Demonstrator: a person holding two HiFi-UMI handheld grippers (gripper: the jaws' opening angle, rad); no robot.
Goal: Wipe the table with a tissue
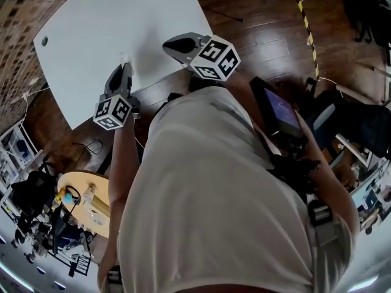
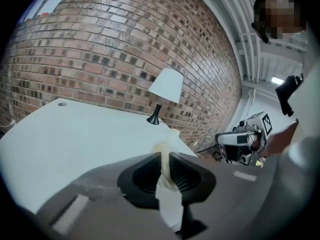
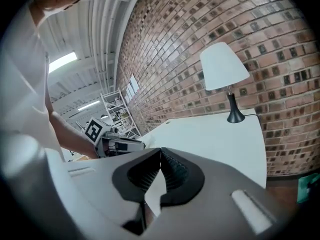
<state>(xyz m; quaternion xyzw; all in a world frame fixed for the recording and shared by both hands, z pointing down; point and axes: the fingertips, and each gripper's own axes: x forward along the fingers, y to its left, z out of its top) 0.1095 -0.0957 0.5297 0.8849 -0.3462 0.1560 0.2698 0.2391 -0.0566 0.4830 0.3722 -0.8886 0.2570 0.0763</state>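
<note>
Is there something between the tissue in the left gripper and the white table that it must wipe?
Nothing visible does. The left gripper is shut on the tissue, and the table in front of it is bare. A lamp stands at the table's far edge, away from the tissue.

Your right gripper (image 3: pixel 160 153) shows its jaws meeting tip to tip, nothing between them — white table (image 3: pixel 215 139) ahead, lamp (image 3: pixel 226 71) standing on it by the brick wall (image 3: pixel 200 24) — your left gripper (image 3: pixel 117 145) at the picture's left.
</note>
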